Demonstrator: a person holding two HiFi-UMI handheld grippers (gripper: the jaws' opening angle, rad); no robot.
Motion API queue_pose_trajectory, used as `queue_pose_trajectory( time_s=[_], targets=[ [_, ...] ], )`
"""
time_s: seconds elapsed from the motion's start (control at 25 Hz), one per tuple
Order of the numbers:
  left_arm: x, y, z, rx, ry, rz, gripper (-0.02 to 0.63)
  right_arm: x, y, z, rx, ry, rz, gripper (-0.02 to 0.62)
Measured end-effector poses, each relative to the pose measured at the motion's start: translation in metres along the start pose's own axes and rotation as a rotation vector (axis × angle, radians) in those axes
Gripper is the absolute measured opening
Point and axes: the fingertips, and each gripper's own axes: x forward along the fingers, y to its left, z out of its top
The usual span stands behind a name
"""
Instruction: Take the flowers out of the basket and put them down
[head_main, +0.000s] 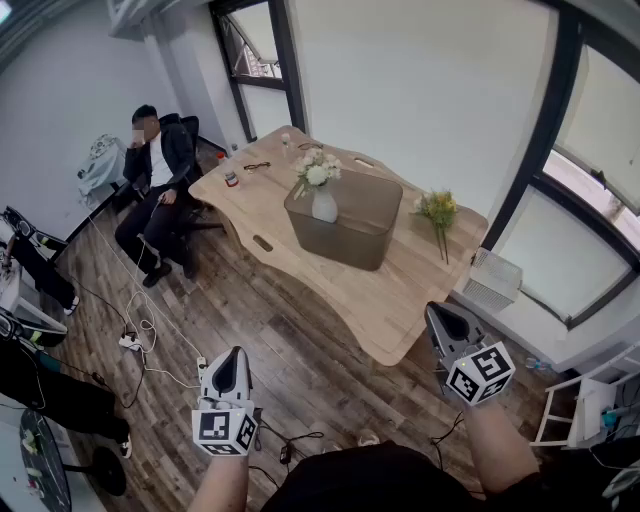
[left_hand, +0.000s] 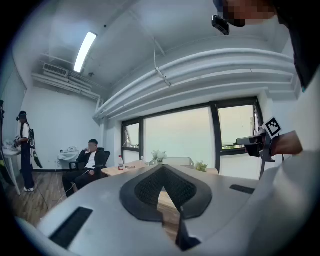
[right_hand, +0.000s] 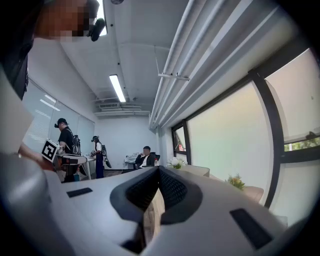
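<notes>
A grey basket (head_main: 345, 225) stands on the wooden table (head_main: 400, 300). In it is a white vase (head_main: 325, 205) with white flowers (head_main: 318, 172). A yellow-green bunch (head_main: 438, 210) lies on the table to the basket's right. My left gripper (head_main: 228, 375) hangs over the floor, well short of the table, shut and holding nothing. Shut and likewise bare, my right gripper (head_main: 447, 325) hovers near the table's front corner. The left gripper view shows its jaws (left_hand: 162, 172) meeting, with the white flowers (left_hand: 159, 155) far ahead. In the right gripper view the jaws (right_hand: 158, 172) are closed too.
A person (head_main: 155, 190) sits in a chair left of the table. A bottle (head_main: 231, 175) and glasses (head_main: 256, 166) lie on the table's far left. Cables (head_main: 140, 340) trail over the wooden floor. A white unit (head_main: 492, 280) stands under the window. Another person (left_hand: 25, 150) stands at far left.
</notes>
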Motion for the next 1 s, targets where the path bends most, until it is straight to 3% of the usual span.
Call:
queue_pose_trajectory(
  time_s=[0.48,0.72,1.0],
  targets=[
    [0.012,-0.008,0.007,-0.004,-0.02,0.045,0.0,0.007,-0.016,-0.003,0.01,0.007,0.029,0.021],
    [0.009,-0.017,0.0,-0.008,-0.012,0.091,0.0,0.02,-0.025,0.003,-0.065,-0.001,0.044,0.021],
    [0.011,-0.001,0.0,-0.01,-0.018,0.128,0.0,0.051,-0.024,-0.014,-0.027,0.023,0.057,0.021]
  ],
)
